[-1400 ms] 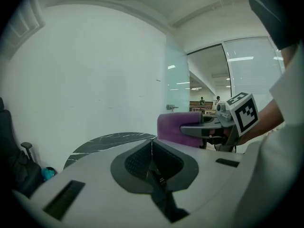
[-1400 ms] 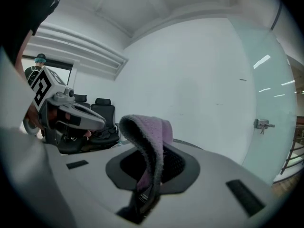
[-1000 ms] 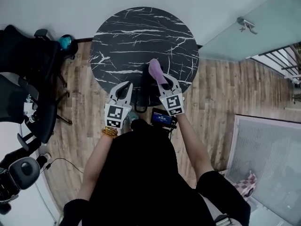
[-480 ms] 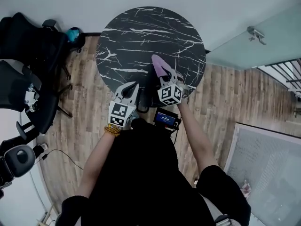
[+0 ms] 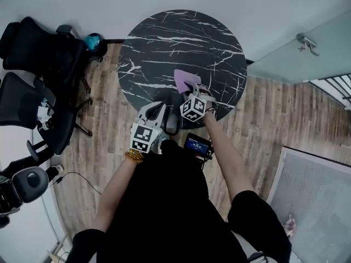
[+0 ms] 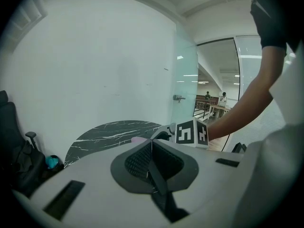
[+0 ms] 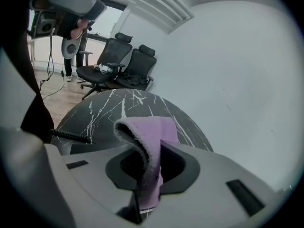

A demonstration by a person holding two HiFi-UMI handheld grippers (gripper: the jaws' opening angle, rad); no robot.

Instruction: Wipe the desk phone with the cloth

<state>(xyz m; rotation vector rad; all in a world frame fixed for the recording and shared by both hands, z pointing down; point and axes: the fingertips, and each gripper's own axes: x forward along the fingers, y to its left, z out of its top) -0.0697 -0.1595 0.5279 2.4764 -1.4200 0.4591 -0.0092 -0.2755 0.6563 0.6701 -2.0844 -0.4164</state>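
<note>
The right gripper [image 7: 151,148] is shown pinching a purple cloth [image 7: 148,127], 1 folded end of which rises ahead of the jaws above the round black marble table [image 5: 181,37]. The dark desk phone [image 5: 175,104] lies just below and to the left of this gripper, at the table's near edge, with a coiled cord [image 7: 71,136] visible at the gripper's left. The left gripper [image 6: 152,144], with the phone to its right, is pressed together with nothing between its jaws.
</note>
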